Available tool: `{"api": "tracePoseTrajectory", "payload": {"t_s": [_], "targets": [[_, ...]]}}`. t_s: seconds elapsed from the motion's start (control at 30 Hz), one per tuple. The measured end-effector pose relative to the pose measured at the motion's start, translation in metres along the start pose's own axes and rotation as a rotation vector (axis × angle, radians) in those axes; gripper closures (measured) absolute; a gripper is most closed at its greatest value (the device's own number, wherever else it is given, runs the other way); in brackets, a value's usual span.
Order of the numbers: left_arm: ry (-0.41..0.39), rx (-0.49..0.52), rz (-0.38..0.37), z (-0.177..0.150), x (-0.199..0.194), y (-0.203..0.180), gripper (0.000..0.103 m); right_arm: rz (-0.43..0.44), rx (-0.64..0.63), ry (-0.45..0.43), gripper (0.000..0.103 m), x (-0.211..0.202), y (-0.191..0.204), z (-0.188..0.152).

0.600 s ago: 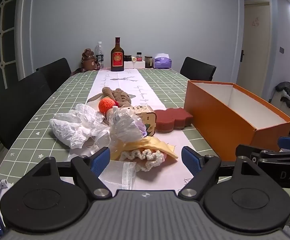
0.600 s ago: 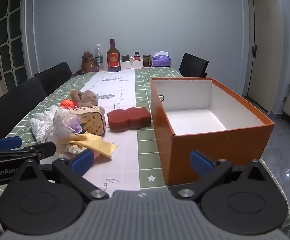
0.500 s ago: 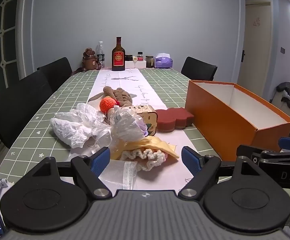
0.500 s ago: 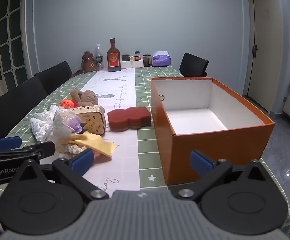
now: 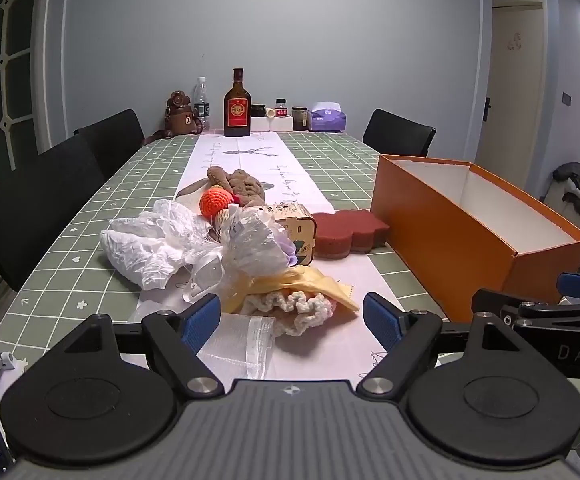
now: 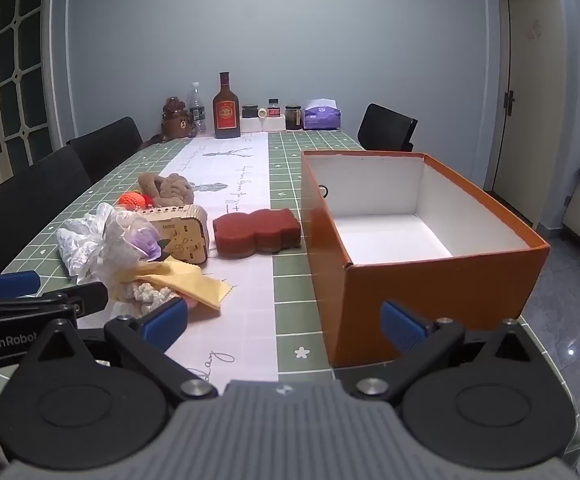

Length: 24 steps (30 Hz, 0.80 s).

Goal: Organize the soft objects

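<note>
Nothing on the table has shifted since the earlier frames, and both of my tools sit where they were, with only a slight lift of the left view. My left tool stands wide open with nothing gripped; its blue pads flank the cream crocheted piece and a clear plastic pouch, which lie on the table just beyond the tips, untouched. A yellow cloth lies over the crochet, and past that comes the heap: crumpled white plastic bags, an orange crocheted ball, a brown knitted toy and a small wooden radio. Just right of the radio lies a dark red sponge.

My right tool is equally wide open and holds nothing. Between its tips I see the white table runner and the near corner of the open orange box, which stands ahead and to the right, its white inside bare. All the soft things lie on the table left of the box, outside it. A brown bottle stands at the far end.
</note>
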<state>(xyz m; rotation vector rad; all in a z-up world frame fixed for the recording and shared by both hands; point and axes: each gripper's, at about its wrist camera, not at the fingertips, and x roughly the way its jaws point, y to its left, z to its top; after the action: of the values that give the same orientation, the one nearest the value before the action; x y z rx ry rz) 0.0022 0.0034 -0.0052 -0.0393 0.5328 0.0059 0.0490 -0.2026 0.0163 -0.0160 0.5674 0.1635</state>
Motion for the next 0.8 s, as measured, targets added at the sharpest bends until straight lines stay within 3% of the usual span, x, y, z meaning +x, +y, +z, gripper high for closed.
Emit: {"api": "tracePoseTrajectory", "payload": {"t_s": [0.8], "targets": [[0.013,0.0,-0.002,-0.0013,0.0027,-0.0032,0.008,0.005,-0.002,0.001,0.003,0.0001,0.0005,0.0007]]}}
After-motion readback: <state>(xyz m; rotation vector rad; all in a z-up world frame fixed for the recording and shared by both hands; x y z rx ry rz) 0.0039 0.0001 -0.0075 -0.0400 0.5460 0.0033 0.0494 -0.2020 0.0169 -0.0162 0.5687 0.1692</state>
